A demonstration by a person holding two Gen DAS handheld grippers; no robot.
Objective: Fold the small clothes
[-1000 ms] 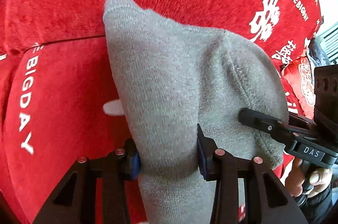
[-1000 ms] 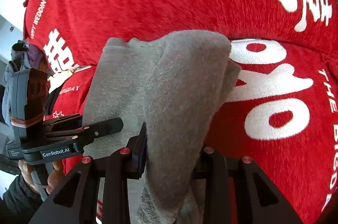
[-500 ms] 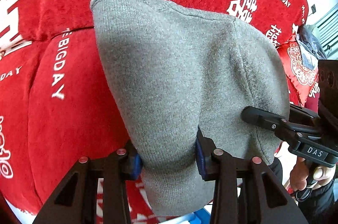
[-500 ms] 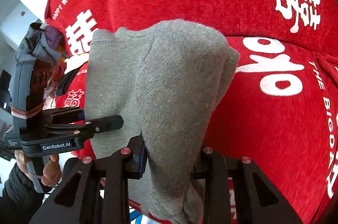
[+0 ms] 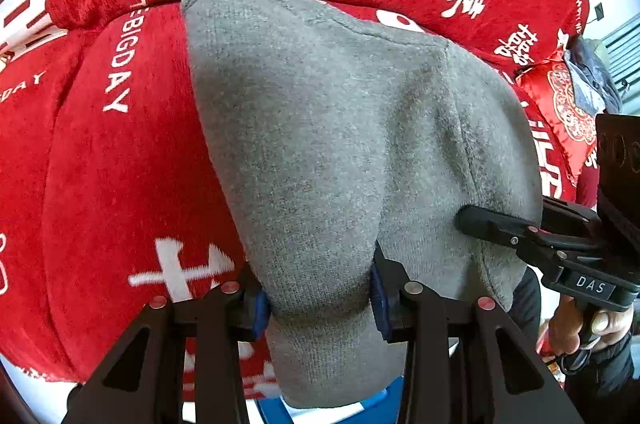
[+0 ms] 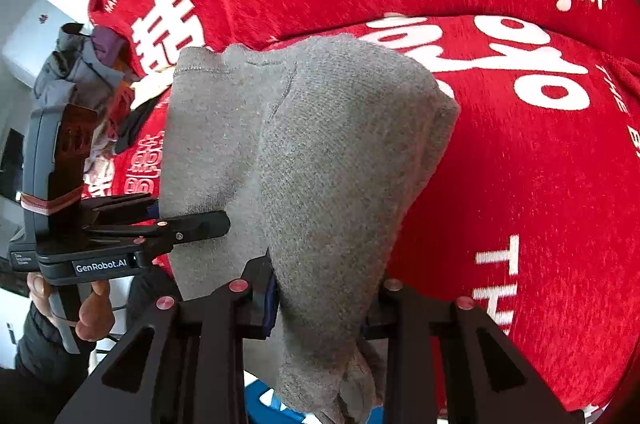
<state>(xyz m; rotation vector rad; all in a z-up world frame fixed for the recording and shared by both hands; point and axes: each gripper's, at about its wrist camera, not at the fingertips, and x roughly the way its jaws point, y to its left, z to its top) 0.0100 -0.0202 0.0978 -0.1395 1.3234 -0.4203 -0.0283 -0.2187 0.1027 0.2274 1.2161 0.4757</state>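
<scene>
- The small grey knitted garment point(image 5: 340, 143) is hanging in the air above the red plush sofa cover printed with white lettering point(image 5: 100, 183), bunched and doubled over itself, with a stitched hem at its top edge.
- It is looking soft, light and limp to me: thick fleecy knit, sagging wherever nothing is holding it, so it should drape instead of keeping a crease, and it looks unlikely to slip out of rubbery pads.
- The left gripper point(image 5: 318, 298) is pinching a thick gather of the grey cloth between its blue-padded fingers, jaws part-way apart only because of the wad between them.
- The right gripper point(image 6: 324, 298) is clamping another bunched fold of the same garment, cloth spilling down below its fingers.
- The best holds, I would judge, are the hemmed edges and corners, not the bulky middle, so the layers can be laid out flat.
- Each tool is showing up in the other's view, a person's hand point(image 6: 94, 312) wrapped around the handle.
- Further off, a red embroidered cushion point(image 5: 560, 103) and a heap of dark clothes point(image 6: 80, 63) are sitting on the sofa.
</scene>
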